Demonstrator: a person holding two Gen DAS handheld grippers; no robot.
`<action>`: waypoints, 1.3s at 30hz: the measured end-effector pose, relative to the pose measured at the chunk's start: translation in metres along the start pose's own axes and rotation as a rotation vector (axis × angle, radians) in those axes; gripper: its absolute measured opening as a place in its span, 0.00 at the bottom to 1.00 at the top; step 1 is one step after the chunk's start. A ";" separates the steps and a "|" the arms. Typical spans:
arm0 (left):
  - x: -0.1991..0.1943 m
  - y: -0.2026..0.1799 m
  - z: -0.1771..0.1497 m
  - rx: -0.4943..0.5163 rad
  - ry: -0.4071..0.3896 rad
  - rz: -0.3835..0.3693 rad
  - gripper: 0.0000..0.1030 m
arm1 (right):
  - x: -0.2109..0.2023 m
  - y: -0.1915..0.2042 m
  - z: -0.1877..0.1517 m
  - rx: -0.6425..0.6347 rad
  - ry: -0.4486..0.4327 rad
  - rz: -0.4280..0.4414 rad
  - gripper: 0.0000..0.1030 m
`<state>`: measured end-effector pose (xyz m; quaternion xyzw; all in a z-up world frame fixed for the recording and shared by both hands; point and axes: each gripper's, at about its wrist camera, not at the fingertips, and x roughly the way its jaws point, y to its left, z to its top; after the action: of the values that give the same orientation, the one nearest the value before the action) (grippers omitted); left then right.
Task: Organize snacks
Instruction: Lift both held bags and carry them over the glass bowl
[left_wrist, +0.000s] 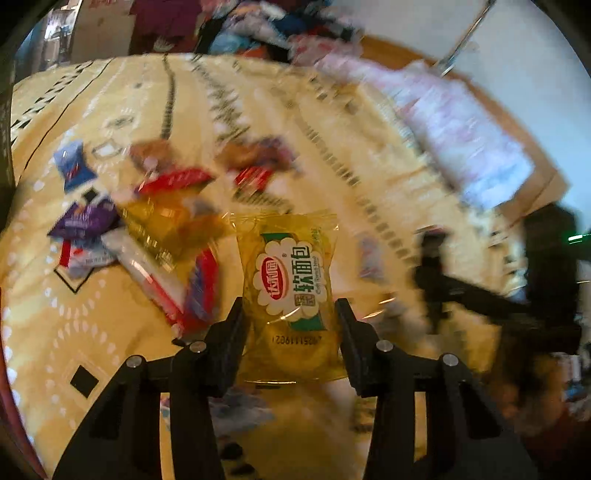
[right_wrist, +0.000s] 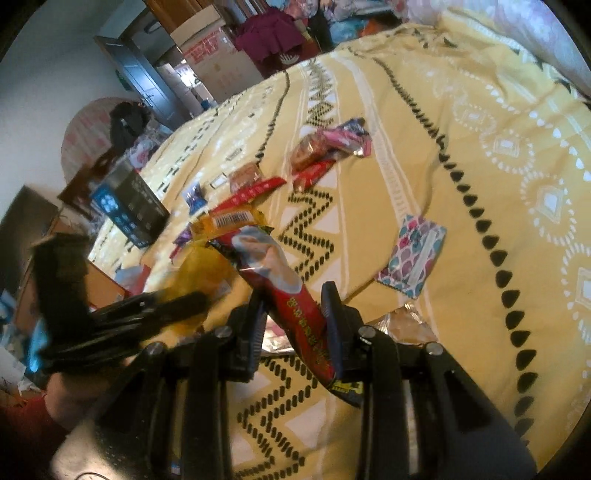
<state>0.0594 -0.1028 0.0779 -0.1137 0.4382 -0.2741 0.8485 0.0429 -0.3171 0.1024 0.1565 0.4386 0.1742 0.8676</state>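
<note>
Home bedroom: bedspread (right_wrist: 461, 155), clothes pile (right_wrist: 269, 33).

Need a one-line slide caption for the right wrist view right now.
Right gripper shut on a red snack packet above the yellow patterned bedspread, scattered snacks beyond.

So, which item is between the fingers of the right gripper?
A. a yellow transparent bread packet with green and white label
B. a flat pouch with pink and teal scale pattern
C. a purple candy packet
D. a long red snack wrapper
D: in the right wrist view the long red snack wrapper is clamped between the fingers of the right gripper, raised above the yellow patterned bedspread.
</note>
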 end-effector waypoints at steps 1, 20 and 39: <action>-0.010 -0.002 0.003 -0.008 -0.018 -0.027 0.46 | -0.002 0.003 0.001 -0.009 -0.008 -0.005 0.29; -0.244 0.001 0.030 0.064 -0.410 0.300 0.46 | -0.042 0.155 0.055 -0.284 -0.156 0.095 0.29; -0.455 0.199 -0.057 -0.367 -0.489 0.923 0.46 | 0.035 0.463 0.046 -0.617 0.044 0.518 0.29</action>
<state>-0.1259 0.3211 0.2683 -0.1162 0.2735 0.2418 0.9237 0.0239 0.1051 0.3000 -0.0095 0.3301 0.5139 0.7917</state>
